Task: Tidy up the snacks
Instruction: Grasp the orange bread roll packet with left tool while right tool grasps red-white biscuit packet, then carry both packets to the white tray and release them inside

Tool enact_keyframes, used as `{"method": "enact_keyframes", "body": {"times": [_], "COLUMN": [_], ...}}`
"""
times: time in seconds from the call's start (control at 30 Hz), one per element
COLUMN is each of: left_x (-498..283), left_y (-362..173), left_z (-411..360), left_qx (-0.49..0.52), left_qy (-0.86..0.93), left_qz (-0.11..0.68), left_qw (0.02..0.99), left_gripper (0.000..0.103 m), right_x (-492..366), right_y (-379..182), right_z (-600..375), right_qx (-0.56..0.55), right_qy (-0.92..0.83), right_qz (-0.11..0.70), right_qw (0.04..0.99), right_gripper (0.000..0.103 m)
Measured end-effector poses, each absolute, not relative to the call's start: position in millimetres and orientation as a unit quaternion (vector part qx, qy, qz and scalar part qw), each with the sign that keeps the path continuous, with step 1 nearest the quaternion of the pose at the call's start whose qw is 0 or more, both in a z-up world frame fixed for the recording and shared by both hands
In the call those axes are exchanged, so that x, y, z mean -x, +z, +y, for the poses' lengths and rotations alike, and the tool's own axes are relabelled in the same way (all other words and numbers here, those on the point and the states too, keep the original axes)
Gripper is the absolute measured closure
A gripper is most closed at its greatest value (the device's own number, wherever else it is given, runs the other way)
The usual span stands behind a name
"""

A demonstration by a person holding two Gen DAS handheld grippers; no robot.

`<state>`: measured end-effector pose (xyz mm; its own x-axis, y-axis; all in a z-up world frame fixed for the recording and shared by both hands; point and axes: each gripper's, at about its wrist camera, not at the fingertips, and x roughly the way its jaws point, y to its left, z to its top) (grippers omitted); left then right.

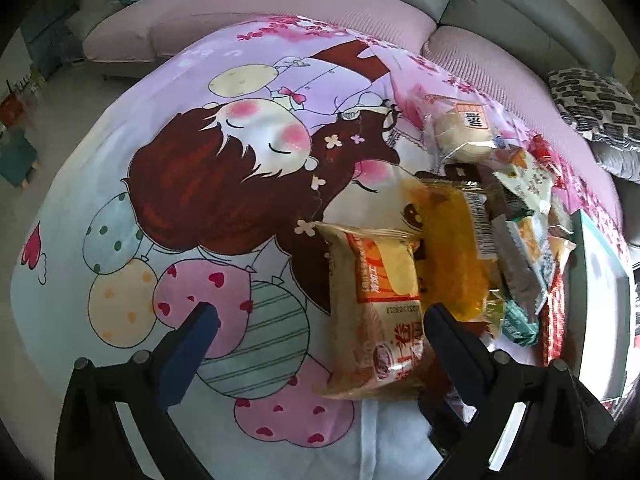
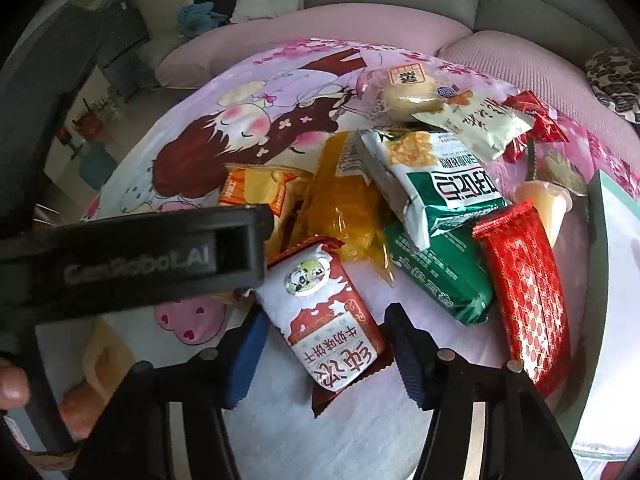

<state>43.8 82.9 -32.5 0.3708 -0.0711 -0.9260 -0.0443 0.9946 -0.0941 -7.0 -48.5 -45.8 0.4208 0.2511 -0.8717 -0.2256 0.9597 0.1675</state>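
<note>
Right gripper (image 2: 324, 350) fingers spread around red-and-white biscuit packet (image 2: 328, 316); left gripper (image 1: 320, 340) spread, empty. Risk: crinkly film slips on closing.

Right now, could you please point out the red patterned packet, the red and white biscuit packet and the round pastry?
red patterned packet (image 2: 528, 300), right wrist view, middle of its wrapper.
red and white biscuit packet (image 2: 324, 312), right wrist view, centre of its front.
round pastry (image 1: 466, 130), left wrist view, its pale top.

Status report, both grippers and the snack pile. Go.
Left gripper open, over cloth beside orange-and-tan snack pack. Right gripper open, straddling red-and-white biscuit pack, not clamped. Left gripper body crosses the right view, hiding part of the pile.
</note>
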Motion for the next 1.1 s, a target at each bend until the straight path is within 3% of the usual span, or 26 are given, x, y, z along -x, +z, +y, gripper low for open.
{"method": "enact_keyframes", "body": {"times": [0.1, 0.27, 0.7, 0.77, 0.93, 1.1], "left_x": [-46.7, -48.6, -48.6, -51.7, -54.6, -54.4], "left_y": [-35.2, -38.9, -39.6, -46.3, -53.6, -50.4], "left_z": [80.0, 74.5, 91.3, 82.1, 77.4, 84.2], "left_qx": [0.046, 0.029, 0.025, 0.018, 0.019, 0.03], "left_qy": [-0.009, -0.01, 0.019, 0.007, 0.003, 0.011], "left_qz": [0.564, 0.567, 0.566, 0.573, 0.578, 0.572], "left_qw": [0.825, 0.823, 0.824, 0.819, 0.816, 0.82], "left_gripper": [0.003, 0.024, 0.03, 0.038, 0.042, 0.057], "right_x": [9.4, 11.5, 8.3, 6.8, 5.0, 6.4], "right_y": [-45.4, -45.0, -49.1, -50.5, -52.2, -51.5], "right_z": [-52.6, -61.1, -57.5, -55.6, -51.2, -47.7], "right_qx": [-0.007, -0.029, -0.031, -0.027, -0.014, 0.005], "right_qy": [0.128, 0.125, 0.126, 0.125, 0.12, 0.117], "right_qz": [0.523, 0.531, 0.544, 0.544, 0.541, 0.535], "right_qw": [0.843, 0.837, 0.829, 0.829, 0.832, 0.837], "right_gripper": [0.05, 0.051, 0.051, 0.051, 0.051, 0.051]}}
